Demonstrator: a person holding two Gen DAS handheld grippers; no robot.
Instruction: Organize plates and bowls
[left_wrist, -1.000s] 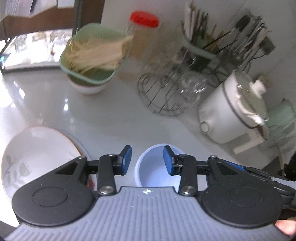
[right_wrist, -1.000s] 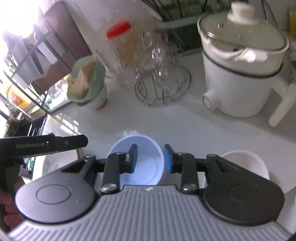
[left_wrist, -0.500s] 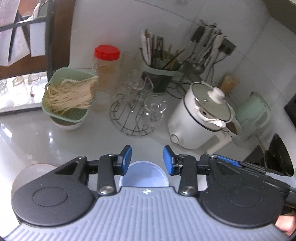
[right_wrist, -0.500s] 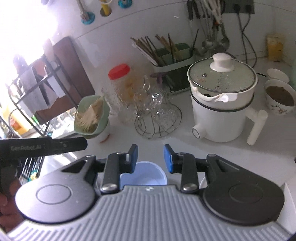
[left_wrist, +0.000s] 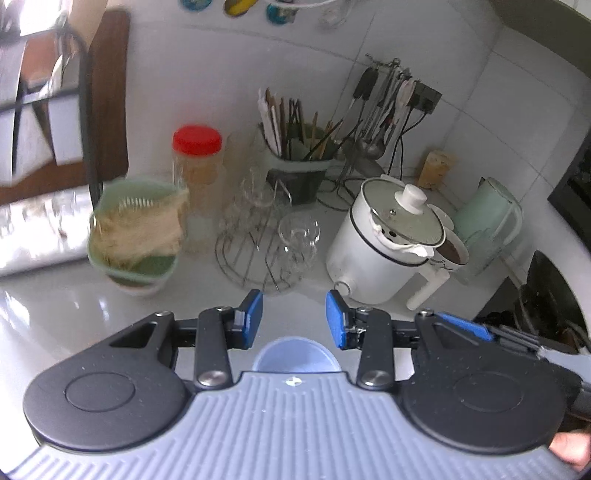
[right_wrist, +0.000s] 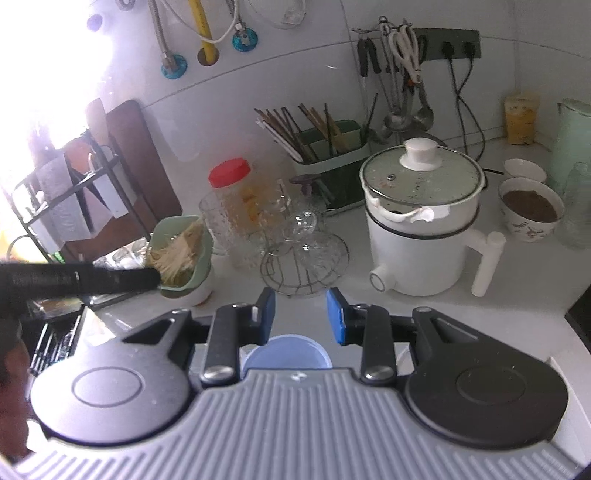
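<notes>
A pale blue bowl (left_wrist: 295, 356) sits on the white counter, partly hidden under my left gripper's body. It also shows in the right wrist view (right_wrist: 286, 352), below the right gripper. My left gripper (left_wrist: 294, 320) is open and empty, raised above the bowl. My right gripper (right_wrist: 301, 315) is open and empty, also raised above it. A patterned bowl with brown contents (right_wrist: 532, 208) and a small white bowl (right_wrist: 524, 169) stand at the far right. The plate and the white bowl seen earlier are out of view.
A white electric pot (left_wrist: 388, 240) (right_wrist: 421, 225) stands right of centre. A wire glass rack (left_wrist: 266, 254), a red-lidded jar (left_wrist: 197, 158), a green basket of noodles on a bowl (left_wrist: 136, 236), a chopstick holder (right_wrist: 328, 155) and a green kettle (left_wrist: 487, 221) line the back.
Both grippers have lifted and tilted up away from the counter. The blue bowl has slid low in both views. The plate and white bowl have dropped out of sight.
</notes>
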